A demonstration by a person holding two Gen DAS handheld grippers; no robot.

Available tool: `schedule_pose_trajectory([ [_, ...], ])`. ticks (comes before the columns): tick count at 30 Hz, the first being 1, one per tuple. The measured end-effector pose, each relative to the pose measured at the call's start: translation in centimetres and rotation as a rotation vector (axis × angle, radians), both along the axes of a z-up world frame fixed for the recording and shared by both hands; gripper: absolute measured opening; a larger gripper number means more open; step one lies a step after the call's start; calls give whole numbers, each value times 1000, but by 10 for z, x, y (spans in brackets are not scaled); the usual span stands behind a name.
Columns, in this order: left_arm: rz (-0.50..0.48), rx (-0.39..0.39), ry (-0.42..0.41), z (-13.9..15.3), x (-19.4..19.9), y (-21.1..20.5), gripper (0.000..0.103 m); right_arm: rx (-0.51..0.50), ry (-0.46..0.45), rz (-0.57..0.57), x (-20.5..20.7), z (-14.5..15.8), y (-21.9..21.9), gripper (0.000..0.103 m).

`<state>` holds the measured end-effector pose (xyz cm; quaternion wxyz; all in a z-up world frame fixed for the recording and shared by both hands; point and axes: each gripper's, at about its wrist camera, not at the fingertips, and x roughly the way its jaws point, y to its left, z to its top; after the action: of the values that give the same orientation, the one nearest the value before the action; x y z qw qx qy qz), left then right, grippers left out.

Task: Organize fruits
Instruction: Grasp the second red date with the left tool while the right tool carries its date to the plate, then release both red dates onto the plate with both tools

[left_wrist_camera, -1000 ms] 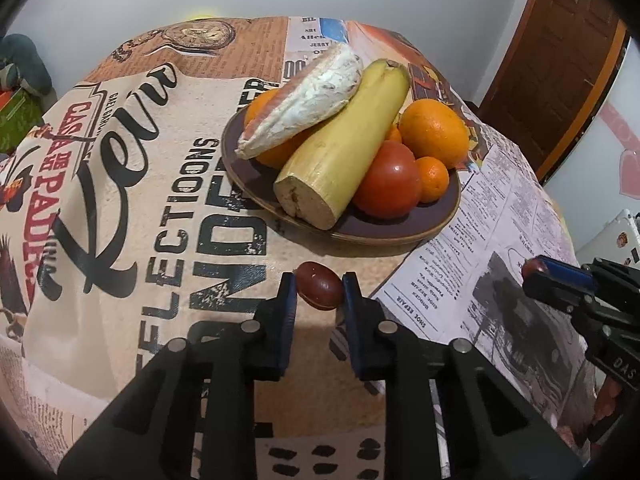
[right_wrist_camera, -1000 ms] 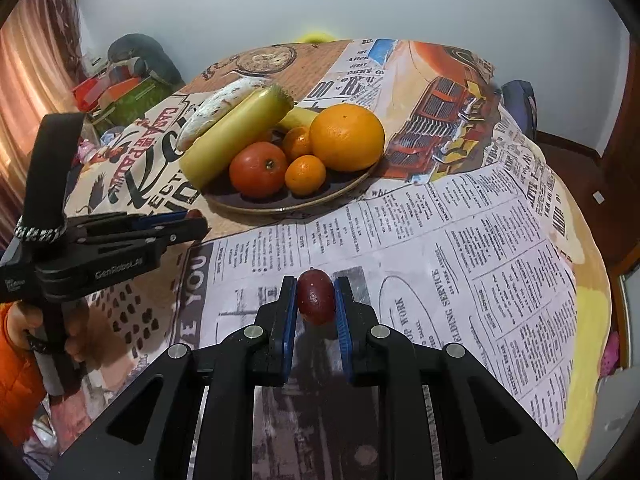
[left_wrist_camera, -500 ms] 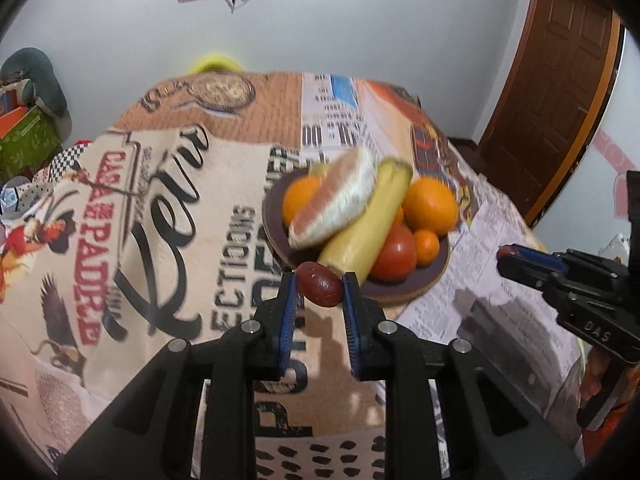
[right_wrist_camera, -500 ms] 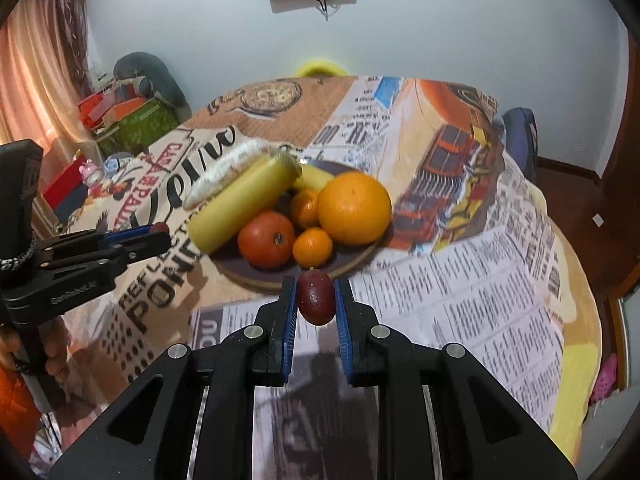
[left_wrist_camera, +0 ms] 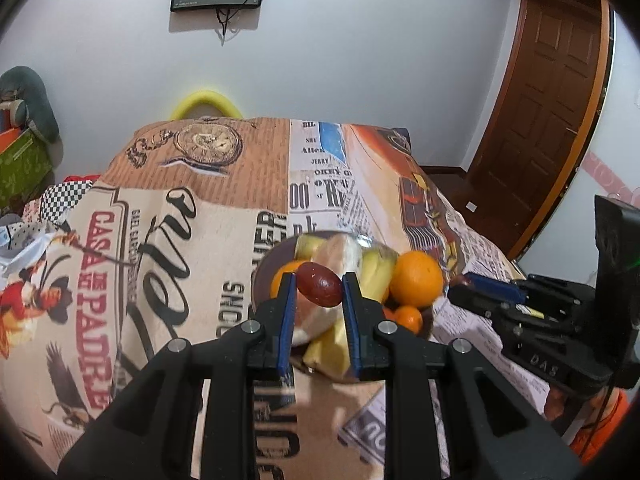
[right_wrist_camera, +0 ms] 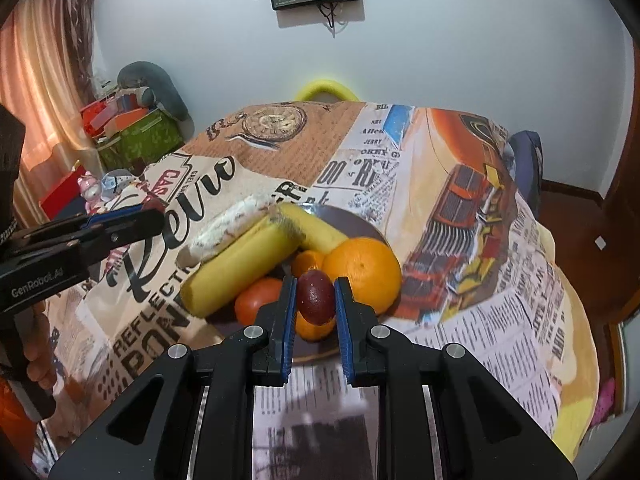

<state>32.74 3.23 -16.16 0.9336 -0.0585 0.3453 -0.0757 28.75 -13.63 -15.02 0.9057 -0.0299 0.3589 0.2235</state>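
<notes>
Two grippers each clamp a plum (left_wrist_camera: 319, 284)

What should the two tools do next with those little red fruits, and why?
Probably carry them a bit farther over the plate and lower them. Each tool, left and right, is shut on a dark red fruit, held in the air near the plate's rim, where the orange, tomato and other fruit already sit.
</notes>
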Motion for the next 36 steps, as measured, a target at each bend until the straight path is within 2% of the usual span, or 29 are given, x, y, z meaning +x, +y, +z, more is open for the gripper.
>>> schedule_pose_trajectory([
  [7,1,9,3,-2,30,-1,22,4,-5,15,14,-2,9,17],
  [14,13,12,48,-20,55,0,22,10,16,24,26,-12,15,17],
  [18,3,-21,77,-27,64,2,22,6,30,34,30,-19,19,17],
  [25,-5,-9,79,-29,68,-4,22,0,27,44,32,-23,24,17],
  [28,-2,-13,91,-28,69,-2,25,-7,33,47,33,-24,25,19],
  [31,-2,-35,101,-27,70,3,30,-3,33,52,32,-22,23,27],
  [33,-1,-47,95,-25,67,6,35,1,28,51,30,-21,22,27],
  [36,1,-36,76,-17,61,7,35,6,23,48,28,-17,20,27],
])
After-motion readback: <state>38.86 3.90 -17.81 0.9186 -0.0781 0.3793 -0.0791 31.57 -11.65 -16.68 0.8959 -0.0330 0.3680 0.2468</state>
